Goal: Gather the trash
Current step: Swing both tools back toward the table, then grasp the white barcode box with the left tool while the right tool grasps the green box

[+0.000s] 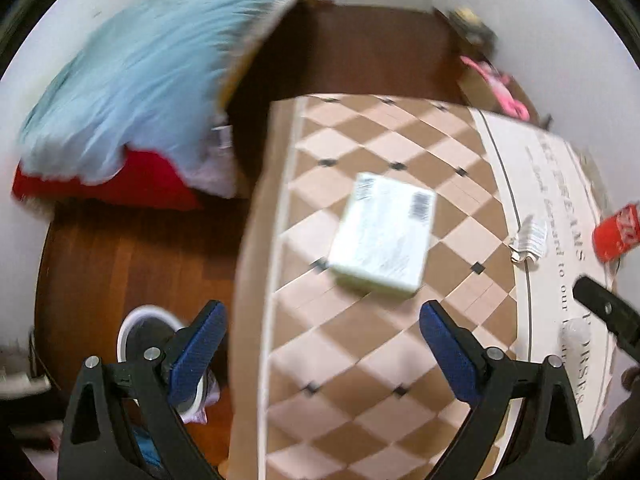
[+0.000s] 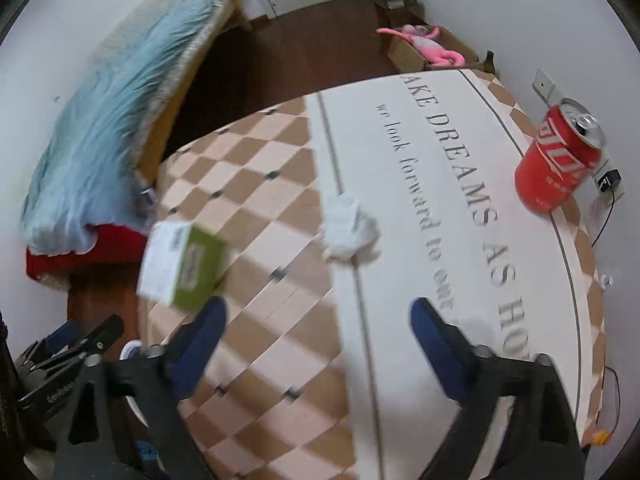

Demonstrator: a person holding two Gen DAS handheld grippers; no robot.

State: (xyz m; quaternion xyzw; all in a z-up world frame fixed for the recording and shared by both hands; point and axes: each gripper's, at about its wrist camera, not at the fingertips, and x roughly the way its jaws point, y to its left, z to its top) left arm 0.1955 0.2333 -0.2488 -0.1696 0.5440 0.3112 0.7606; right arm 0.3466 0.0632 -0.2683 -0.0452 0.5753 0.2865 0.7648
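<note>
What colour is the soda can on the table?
The soda can is red with white lettering, clearest in the right wrist view.

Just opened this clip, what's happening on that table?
A person holds a gripper in each hand over a checkered table and is clearing trash. Both the left gripper and the right gripper are open and empty. A small white box lies ahead of the left gripper, a crumpled tissue ahead of the right, and a red soda can stands near the far edge. Nothing is picked up yet.
</note>
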